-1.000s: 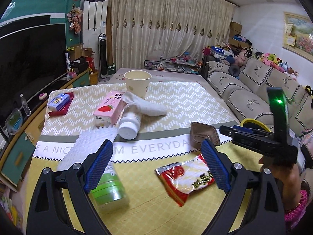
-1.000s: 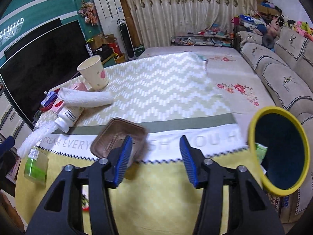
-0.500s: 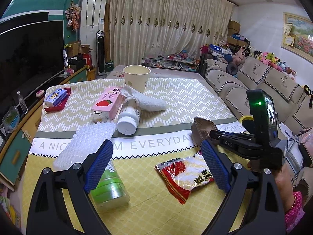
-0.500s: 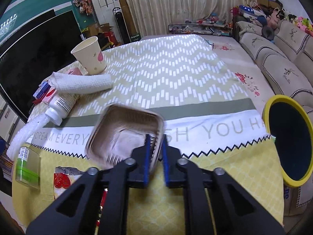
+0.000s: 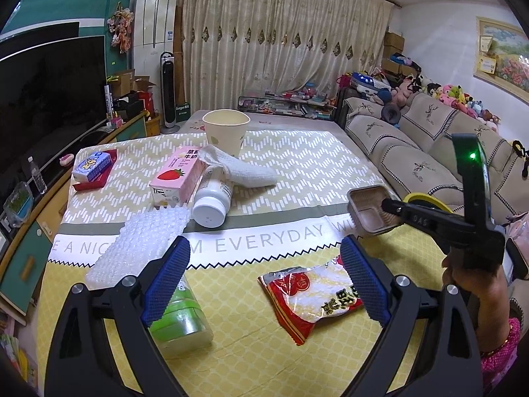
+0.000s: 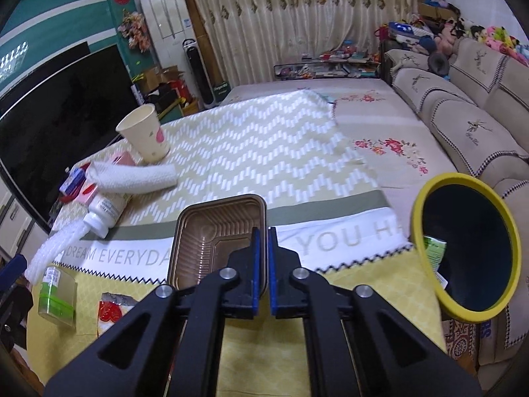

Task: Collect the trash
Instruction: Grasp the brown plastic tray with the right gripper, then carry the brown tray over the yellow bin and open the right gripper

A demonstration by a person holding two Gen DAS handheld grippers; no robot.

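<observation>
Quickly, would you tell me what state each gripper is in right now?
Left gripper: open, holding nothing.
Right gripper: shut on the rim of the brown rectangular plastic tray, lifted off the table.

Clothed table (image 5: 297, 178), cup (image 5: 225, 129), wrapper (image 5: 312, 296)

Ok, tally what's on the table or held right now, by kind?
Cups: 1
Cartons and boxes: 2
Bottles and jars: 2
Towels: 1
Bubble wrap: 1
Snack packets: 1
Plastic trays, held: 1
Total: 9
</observation>
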